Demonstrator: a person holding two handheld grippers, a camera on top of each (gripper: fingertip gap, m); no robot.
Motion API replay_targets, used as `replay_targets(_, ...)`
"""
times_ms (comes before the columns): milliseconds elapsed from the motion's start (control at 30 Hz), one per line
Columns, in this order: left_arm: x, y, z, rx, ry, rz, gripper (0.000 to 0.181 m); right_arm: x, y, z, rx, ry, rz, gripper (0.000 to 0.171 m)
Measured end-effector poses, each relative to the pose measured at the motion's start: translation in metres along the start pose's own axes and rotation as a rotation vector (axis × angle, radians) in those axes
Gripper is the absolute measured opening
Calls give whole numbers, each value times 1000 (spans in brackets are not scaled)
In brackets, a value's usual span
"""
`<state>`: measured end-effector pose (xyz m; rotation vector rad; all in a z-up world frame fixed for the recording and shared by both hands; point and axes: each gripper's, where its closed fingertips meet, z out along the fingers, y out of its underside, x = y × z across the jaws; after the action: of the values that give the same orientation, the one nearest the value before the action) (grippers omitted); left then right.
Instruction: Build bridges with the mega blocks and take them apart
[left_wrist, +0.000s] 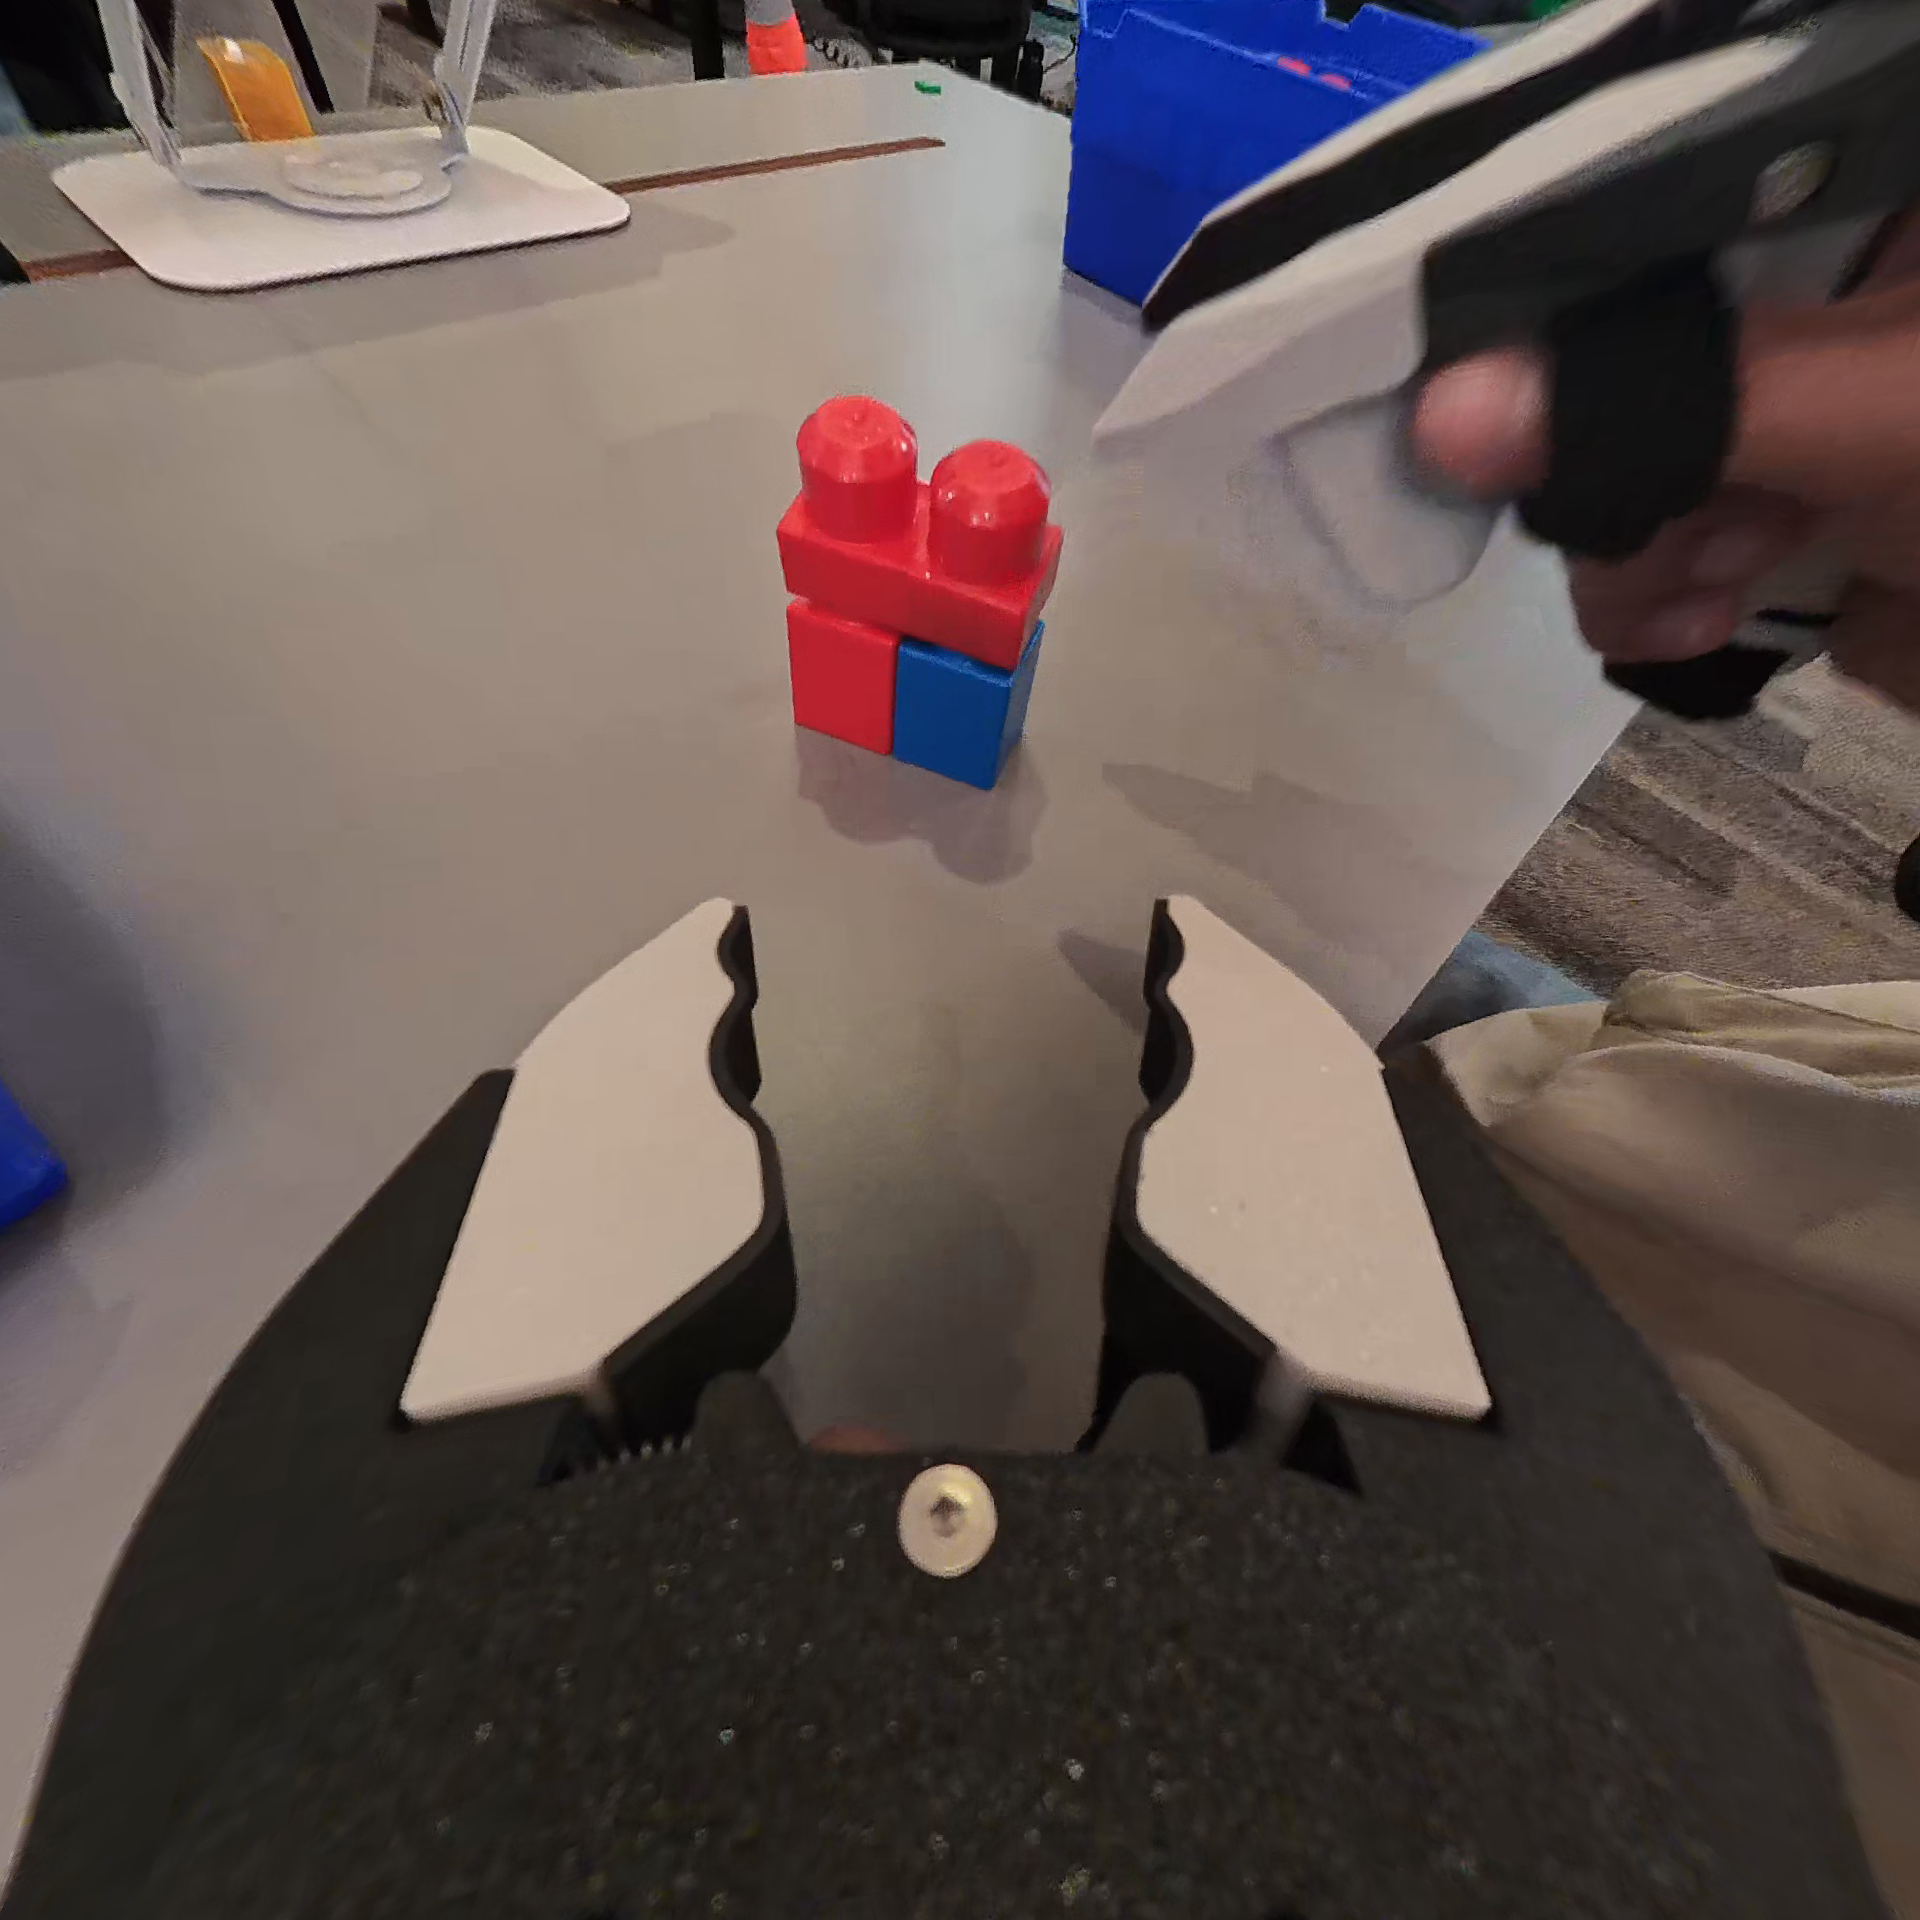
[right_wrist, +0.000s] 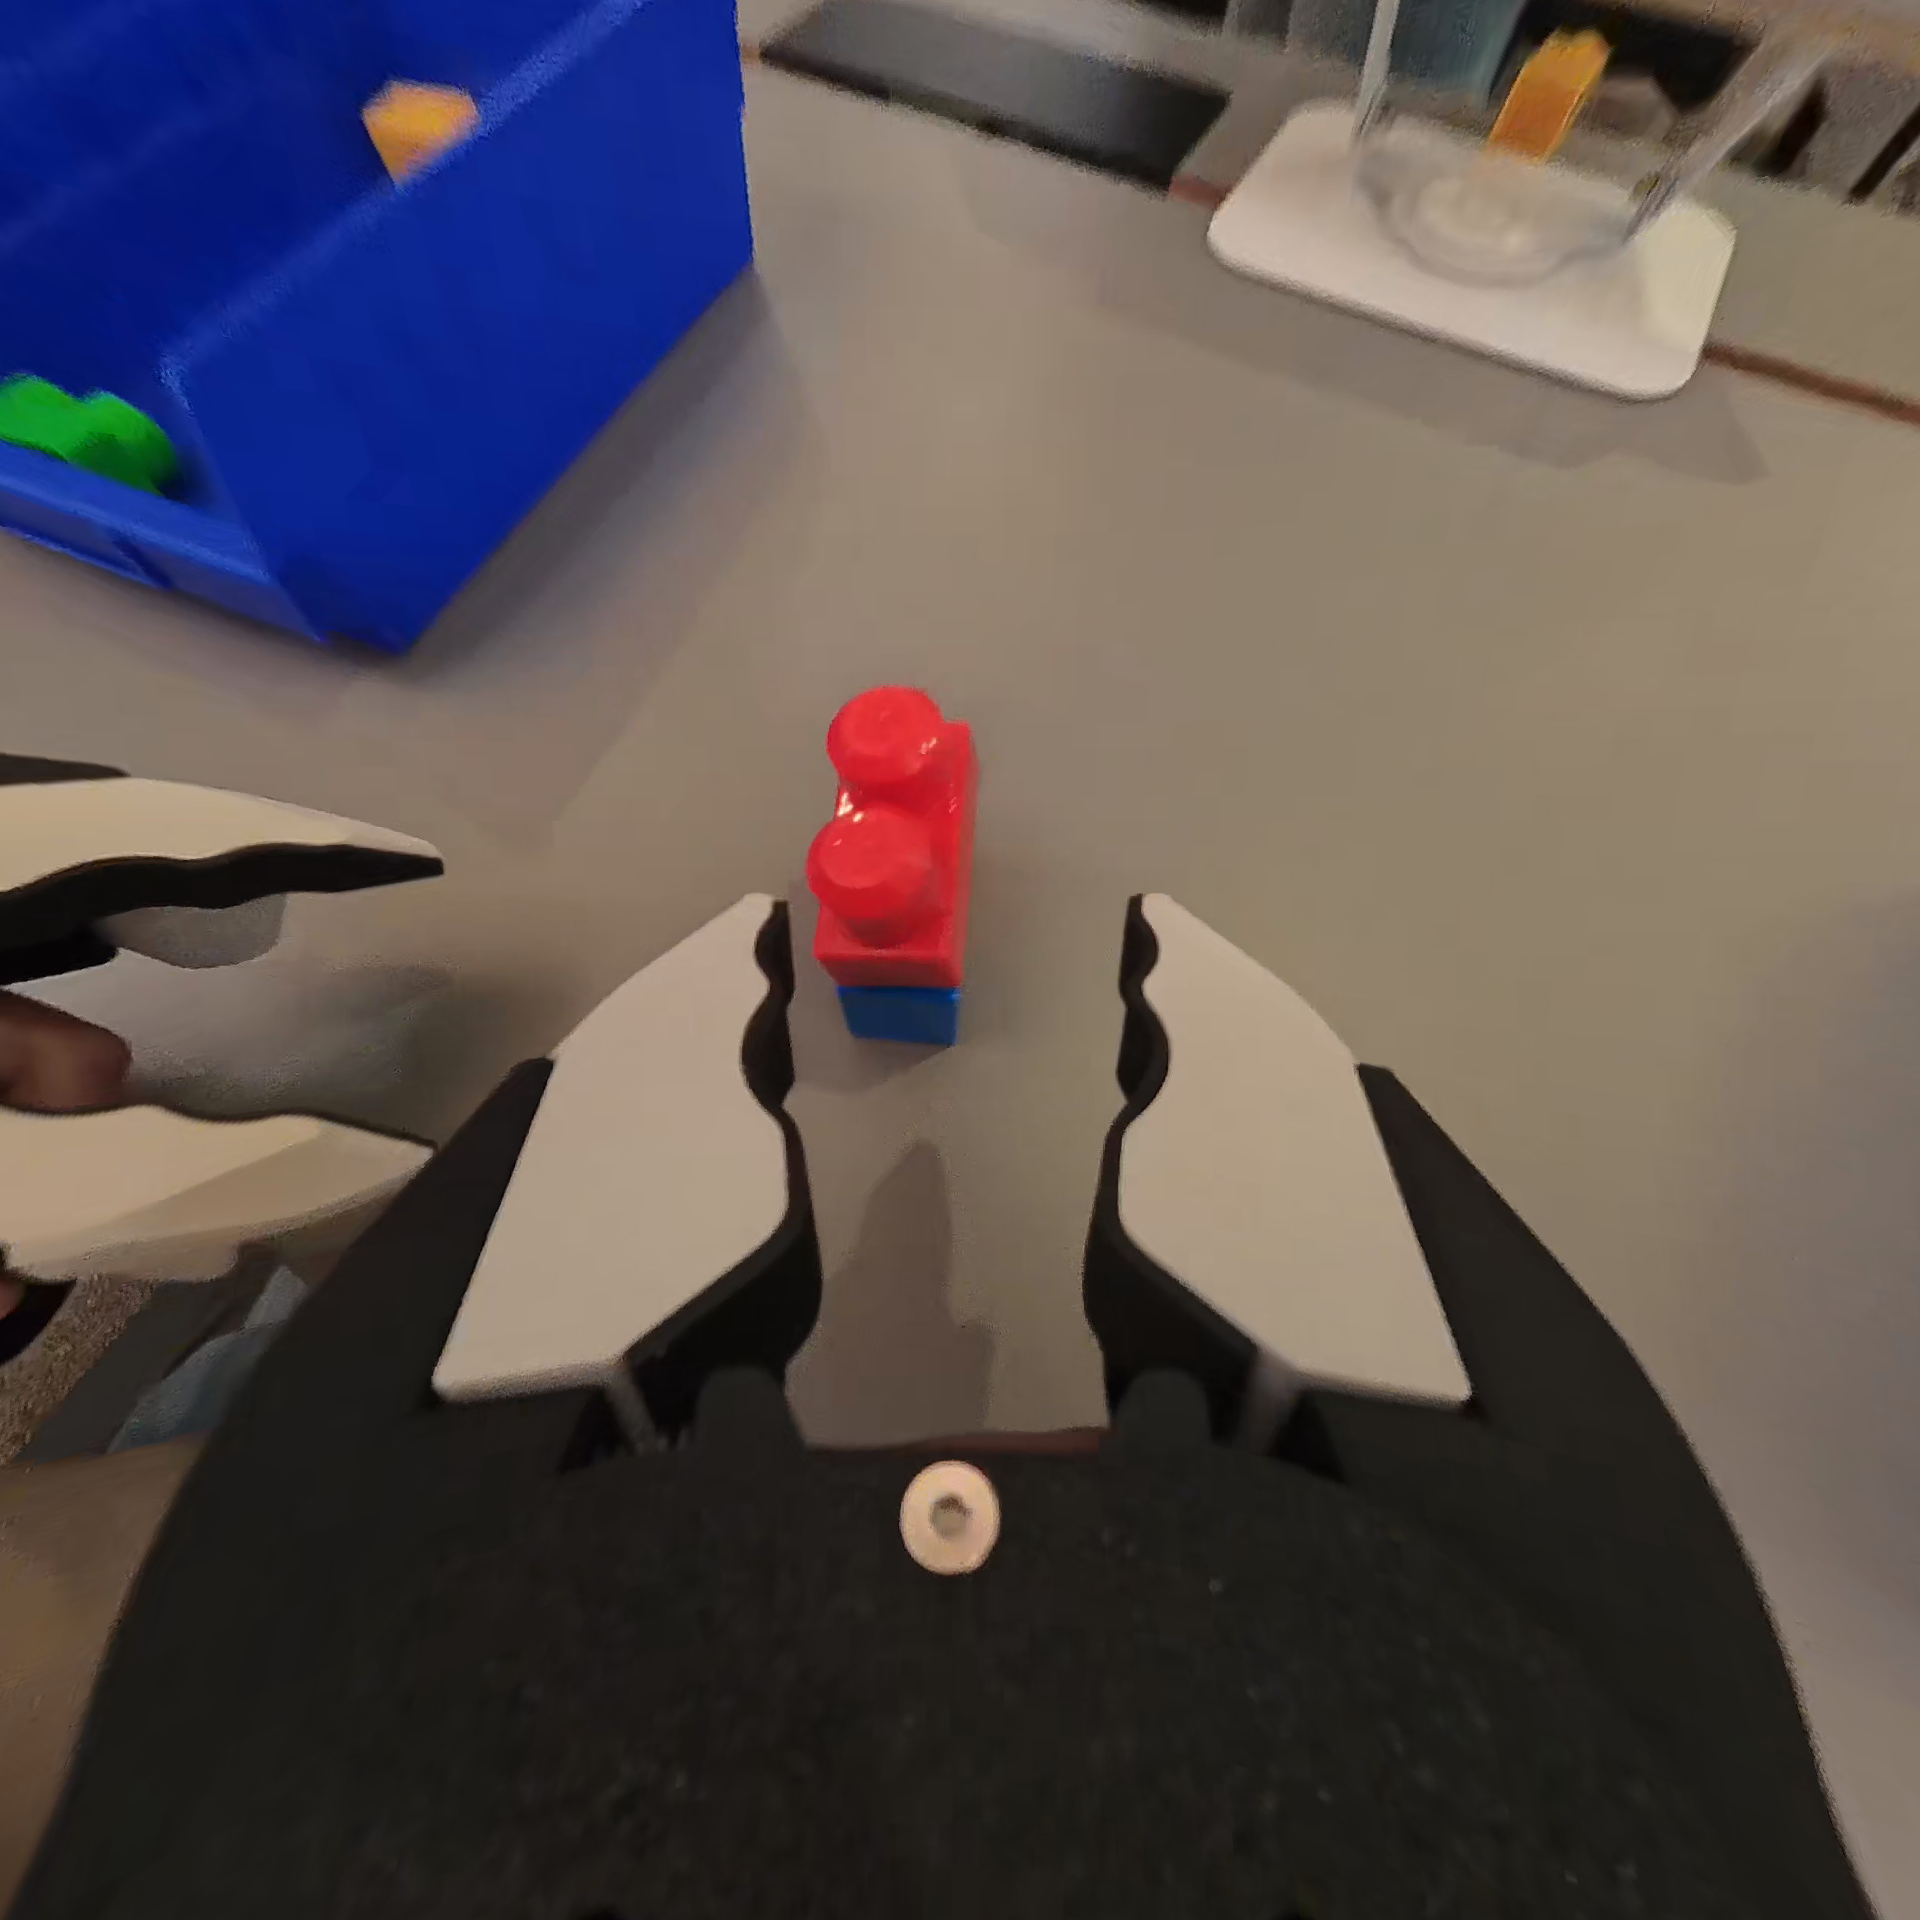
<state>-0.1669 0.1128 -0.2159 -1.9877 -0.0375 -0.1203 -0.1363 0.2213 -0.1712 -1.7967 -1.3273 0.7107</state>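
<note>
A small bridge of 3 mega blocks is seen standing on a grey desk (left_wrist: 416, 623), well inside its edges. In the left wrist view, a red 2-stud block (left_wrist: 920, 540) is laid across 2 single supports pressed side by side: a red block (left_wrist: 842, 675) at 9 o'clock and a blue block (left_wrist: 961, 712) at 3 o'clock, so no gap is left beneath the span. The left tongs (left_wrist: 948, 935) are held released and empty near the bottom of that view, aimed at the bridge, which stands apart at 12 o'clock of the tips. The right tongs (right_wrist: 954, 925) are likewise released and empty; in the right wrist view the bridge is seen end-on, close to the tips and nearer the finger at 9 o'clock, with no contact visible. Each tool is also seen from the other's camera, the right one blurred at 2 o'clock in the left wrist view. A blue bin (right_wrist: 468, 364) holding a green block (right_wrist: 88, 431) is placed at 10 o'clock of the bridge in the right wrist view, presumably as the stock of blocks. A clear stand on a white mat (left_wrist: 343, 208) is set at the far side of the desk. With the span seated and both tools open, taking apart is judged to be the likely step in hand: one tool could steady the supports while the other lifts the top block.
</note>
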Motion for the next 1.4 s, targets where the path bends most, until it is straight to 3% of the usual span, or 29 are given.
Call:
replay_targets(133,-4,-13,2,20,-21,46,79,22,-16,-35,83,-76,-17,66)
replay_targets(267,-2,-15,17,-17,-3,97,87,38,-9,-56,144,-138,-5,67)
replay_targets(433,-10,3,51,-212,17,217,107,41,17,-61,176,-251,102,64)
replay_targets(567,-12,7,76,-304,107,144,108,44,33,-60,170,-293,151,63)
replay_targets(833,-17,7,111,-401,133,235,112,57,40,-67,181,-312,174,62)
replay_targets(1400,-13,4,130,-426,183,257,103,66,35,-65,167,-316,159,59)
